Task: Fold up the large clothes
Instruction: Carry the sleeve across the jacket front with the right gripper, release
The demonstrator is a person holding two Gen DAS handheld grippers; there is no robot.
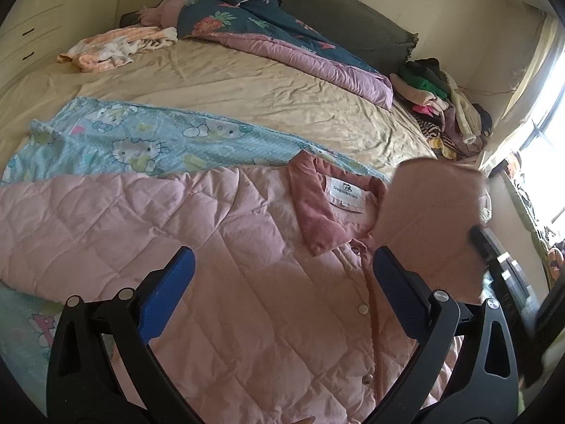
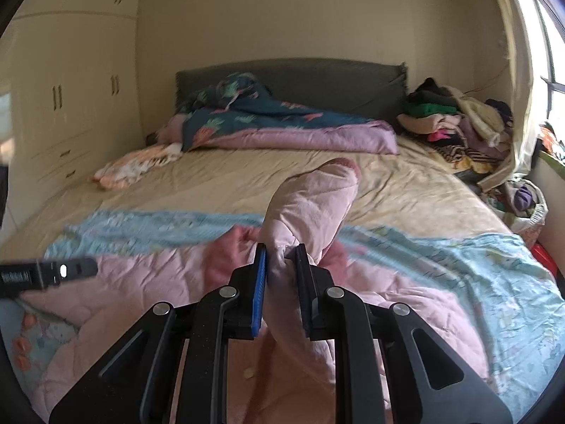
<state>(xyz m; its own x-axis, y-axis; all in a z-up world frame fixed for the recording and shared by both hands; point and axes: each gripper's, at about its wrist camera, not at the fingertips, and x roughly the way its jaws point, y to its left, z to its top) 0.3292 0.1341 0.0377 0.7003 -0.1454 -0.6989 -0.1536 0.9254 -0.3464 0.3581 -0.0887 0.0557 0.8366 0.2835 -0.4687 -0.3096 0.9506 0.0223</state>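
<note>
A pink quilted jacket (image 1: 219, 247) with a darker pink collar (image 1: 310, 205) and a white label lies spread face up on a blue cartoon-print sheet (image 1: 141, 141) on the bed. My left gripper (image 1: 282, 282) is open and empty, hovering over the jacket's front near the button line. My right gripper (image 2: 280, 261) is shut on the jacket's pink sleeve (image 2: 310, 205), holding it lifted above the jacket body (image 2: 141, 282). The raised sleeve also shows blurred at the right of the left wrist view (image 1: 434, 226).
The bed has a tan sheet (image 1: 247, 81). A teal and purple quilt (image 1: 282, 35) lies by the dark headboard. A pile of clothes (image 1: 441, 106) sits at the right bed edge. A small orange garment (image 1: 116, 47) lies at the far left. A wardrobe (image 2: 70, 88) stands left.
</note>
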